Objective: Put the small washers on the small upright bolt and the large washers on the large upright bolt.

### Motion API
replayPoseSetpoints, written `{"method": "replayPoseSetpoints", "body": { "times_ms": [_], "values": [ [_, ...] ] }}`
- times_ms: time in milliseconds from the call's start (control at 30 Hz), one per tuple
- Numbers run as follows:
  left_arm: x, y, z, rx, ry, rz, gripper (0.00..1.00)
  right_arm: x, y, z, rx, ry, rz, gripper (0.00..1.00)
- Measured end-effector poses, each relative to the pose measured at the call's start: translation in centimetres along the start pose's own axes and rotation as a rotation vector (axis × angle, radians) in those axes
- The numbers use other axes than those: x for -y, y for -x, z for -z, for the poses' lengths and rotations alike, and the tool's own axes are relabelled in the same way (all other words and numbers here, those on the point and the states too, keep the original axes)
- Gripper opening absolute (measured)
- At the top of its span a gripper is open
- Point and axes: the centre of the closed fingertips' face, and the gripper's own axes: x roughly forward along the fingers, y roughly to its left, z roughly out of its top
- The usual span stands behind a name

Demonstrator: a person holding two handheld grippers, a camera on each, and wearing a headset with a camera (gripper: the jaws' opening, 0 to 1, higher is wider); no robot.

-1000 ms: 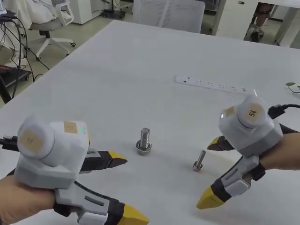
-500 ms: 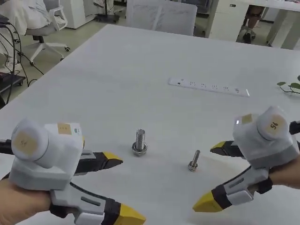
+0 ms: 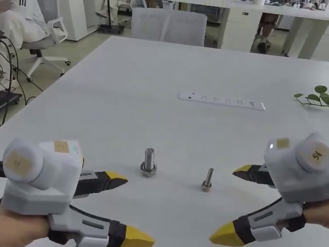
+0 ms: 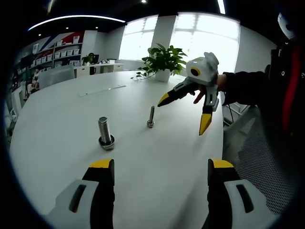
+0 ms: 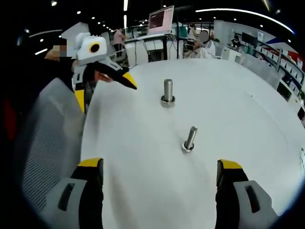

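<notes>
Against 1.0 s ago: the whole head view has shifted, so the camera moved. Relative to the bolts, both grippers now sit farther out. The right gripper, whose lower tip was just beside the small bolt, is now clear of it. The left gripper has also drawn away from the large bolt. The bolts keep the same spacing on the table.

Left gripper: jaws spread wide, nothing between them, touching nothing. It hovers over the near table edge.

Right gripper: jaws equally wide, empty, also off the surface.

Both bolts stand upright, near each other but apart, between the two grippers. The large one is to the left in the head view. Each has a wider collar at its foot; cannot tell whether that is washers or the bolt head.

A power strip lies well beyond the bolts. Leaves show at the far right edge.
</notes>
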Motion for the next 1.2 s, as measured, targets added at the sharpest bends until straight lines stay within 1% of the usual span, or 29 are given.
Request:
{"method": "replayPoseSetpoints", "body": {
  "times_ms": [333,500,633,767,967,1200],
  "values": [
    [-0.1,0.6,0.0,0.011,0.008,-0.018,0.8,-0.8,1.3,0.1,0.051,-0.036,0.034,1.0],
    [0.0,1.0,-0.1,0.014,0.007,-0.025,0.81,-1.2,1.9,0.2,0.065,-0.047,0.052,1.0],
    [0.2,1.3,-0.2,0.02,0.008,-0.03,0.81,-1.5,2.6,0.2,0.093,-0.066,0.071,1.0],
    [0.2,1.6,-0.1,0.017,0.008,-0.037,0.81,-1.8,3.1,0.5,0.1,-0.074,0.089,1.0],
    [0.4,1.9,0.0,0.021,0.017,-0.043,0.81,-2.5,3.5,0.8,0.111,-0.086,0.101,1.0],
    [0.2,2.3,0.3,0.025,0.031,-0.053,0.82,-3.1,4.0,0.5,0.133,-0.093,0.118,1.0]
  ]
}}
